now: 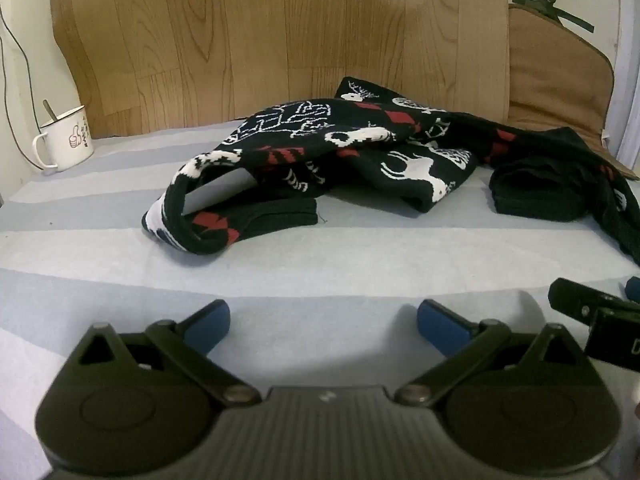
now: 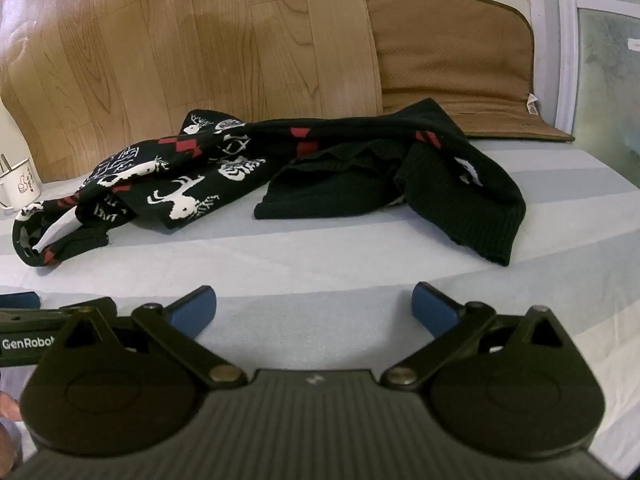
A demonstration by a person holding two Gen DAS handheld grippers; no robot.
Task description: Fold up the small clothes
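Left wrist view: the left gripper (image 1: 323,322) was held low over the striped sheet (image 1: 320,256), its blue-padded fingers (image 1: 212,320) spread wide apart with nothing between them. The knitted sweater (image 1: 360,152), black with white reindeer figures and red diamonds, was found crumpled on the sheet, well apart from the fingertips and on the far side of them. One sleeve was seen looped toward the near left of the sweater body, its cuff lying flat on the sheet. A plain black ribbed section was bunched at the right of the sweater. A white mug (image 1: 66,140) with a spoon in it was placed at the far left of the sweater, against the wood-grain panel (image 1: 280,32) that stood behind the sweater. A brown cushion (image 1: 560,80) was propped behind the sweater's right end. Part of the right gripper (image 1: 592,312) was visible at the right edge of this view; its opening could not be judged from there.

Right wrist view: the right gripper (image 2: 314,308) was likewise held above the sheet (image 2: 360,264), short of the sweater (image 2: 280,168), with its fingers (image 2: 434,310) fully parted and holding nothing. The sweater's black ribbed hem was nearest to this gripper, untouched.
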